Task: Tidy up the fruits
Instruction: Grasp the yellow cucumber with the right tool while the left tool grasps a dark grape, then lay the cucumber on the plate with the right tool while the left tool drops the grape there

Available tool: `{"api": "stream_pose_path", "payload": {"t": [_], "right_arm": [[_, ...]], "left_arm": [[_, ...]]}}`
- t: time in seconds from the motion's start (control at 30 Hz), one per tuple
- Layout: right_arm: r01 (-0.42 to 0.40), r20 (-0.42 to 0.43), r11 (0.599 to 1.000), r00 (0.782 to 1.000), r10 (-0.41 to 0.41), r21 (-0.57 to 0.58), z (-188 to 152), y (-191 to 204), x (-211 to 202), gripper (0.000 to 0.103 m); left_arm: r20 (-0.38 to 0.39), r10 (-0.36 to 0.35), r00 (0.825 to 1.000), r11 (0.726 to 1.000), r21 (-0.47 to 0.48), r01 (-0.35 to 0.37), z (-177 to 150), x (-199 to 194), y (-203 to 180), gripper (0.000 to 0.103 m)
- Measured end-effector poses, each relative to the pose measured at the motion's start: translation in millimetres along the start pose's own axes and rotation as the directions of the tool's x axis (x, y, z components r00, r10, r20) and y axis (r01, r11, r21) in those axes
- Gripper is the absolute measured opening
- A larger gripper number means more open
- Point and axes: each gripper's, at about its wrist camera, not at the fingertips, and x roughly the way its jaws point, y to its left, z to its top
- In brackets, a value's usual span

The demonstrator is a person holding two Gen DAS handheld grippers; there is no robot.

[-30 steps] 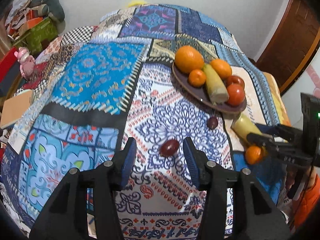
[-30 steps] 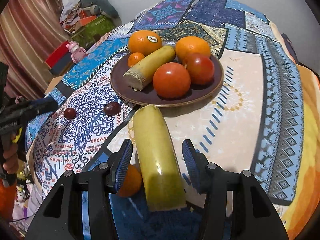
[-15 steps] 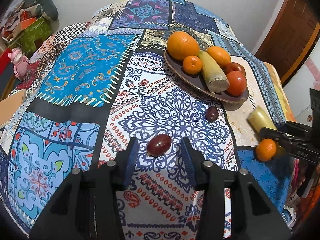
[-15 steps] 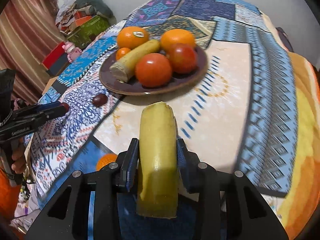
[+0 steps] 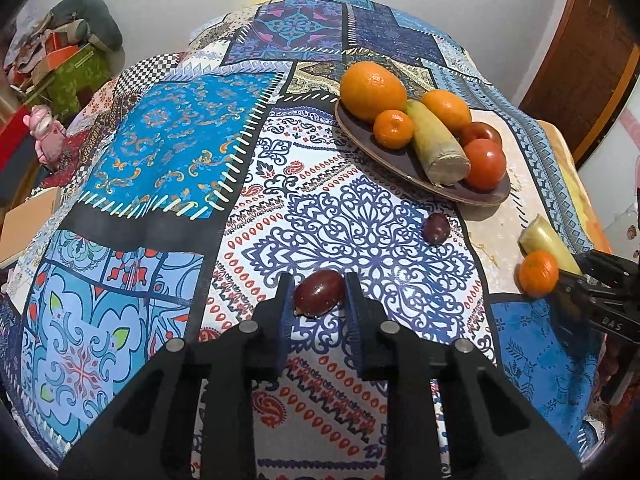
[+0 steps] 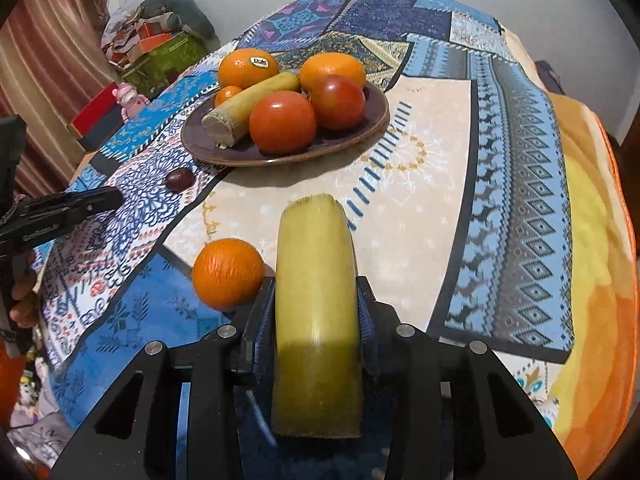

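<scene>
Over on the far left there's a pink toy (image 5: 47,136) off the edge of the worktop (image 5: 168,148), which has a loud patchwork cloth over it. Moving in, the left claw (image 5: 317,306) has its jaws pulled in around a dark red plum-looking fruit (image 5: 319,293) that sits on the cloth; both pads look like they're touching it or just about, so I'd call it clenched on that fruit. A second small dark fruit (image 5: 436,228) lies a bit further right, just in front of the brown plate (image 5: 370,140). The plate itself is loaded: a big orange (image 5: 373,90), a little mandarin (image 5: 393,129), a pale cut stalk piece (image 5: 438,144) lying diagonally, another orange (image 5: 447,109) behind it and two tomatoes (image 5: 484,158) at the right end.

Right of the plate, near the worktop's edge, the right claw (image 6: 316,320) is grasping a thick yellow-green cut stalk (image 6: 316,300), jaws pressed against both its sides, cut end pointing toward the plate. A loose mandarin (image 6: 227,273) sits on the cloth just beside that claw's left finger, seemingly touching it.
</scene>
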Motion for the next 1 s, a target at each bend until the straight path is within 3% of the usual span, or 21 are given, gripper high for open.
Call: {"api": "stream_pose_path", "payload": {"t": [0.37, 0.7, 1.0], "right_arm": [[0.014, 0.086, 0.999, 0.996, -0.017, 0.035, 10, -5, -20, 0.034], [0.030, 0.173, 0.998, 0.985, -0.020, -0.052, 53, 14, -34, 0.034], [0.040, 0.204, 0.995, 0.979, -0.022, -0.086, 84, 19, -23, 0.034]], "left_arm": [[0.051, -0.035, 0.998, 0.999, 0.021, 0.034, 14, -19, -11, 0.024], [0.113, -0.079, 0.991, 0.996, 0.051, 0.073, 43, -26, -32, 0.024], [0.113, -0.083, 0.990, 0.996, 0.049, 0.078, 64, -10, -36, 0.024]]}}
